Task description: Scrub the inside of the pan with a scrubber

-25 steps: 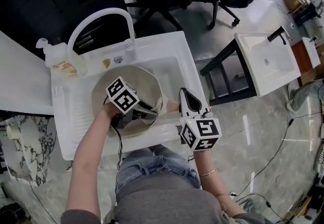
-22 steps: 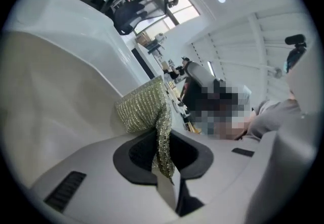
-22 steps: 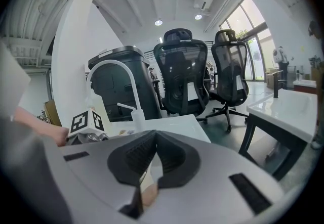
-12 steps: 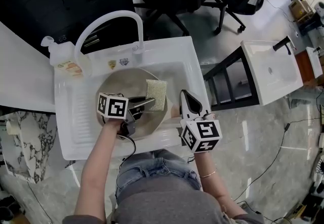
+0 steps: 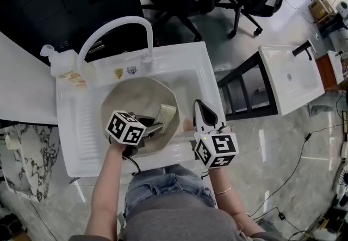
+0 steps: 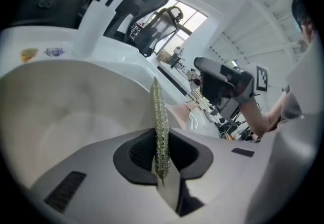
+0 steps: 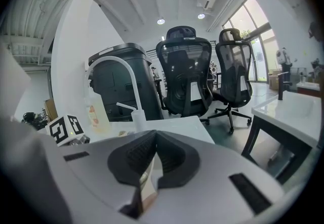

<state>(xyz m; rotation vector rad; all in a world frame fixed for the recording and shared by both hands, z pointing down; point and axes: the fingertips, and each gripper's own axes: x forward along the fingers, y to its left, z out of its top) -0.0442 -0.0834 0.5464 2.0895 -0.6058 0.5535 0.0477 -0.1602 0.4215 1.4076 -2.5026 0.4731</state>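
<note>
The right gripper (image 7: 155, 137) pinches a beige edge (image 7: 147, 184), white faucet (image 7: 112, 59) beyond.

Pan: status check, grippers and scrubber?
Left gripper shut on scrubber, inside pan. Right gripper shut on pan handle. Nothing blocking.

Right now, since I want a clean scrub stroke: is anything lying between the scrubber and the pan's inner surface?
Nothing visible is in the way. The left gripper is clamped on the scrubber, which sits inside the pan. The pan's pale inner surface around it looks bare.
</note>
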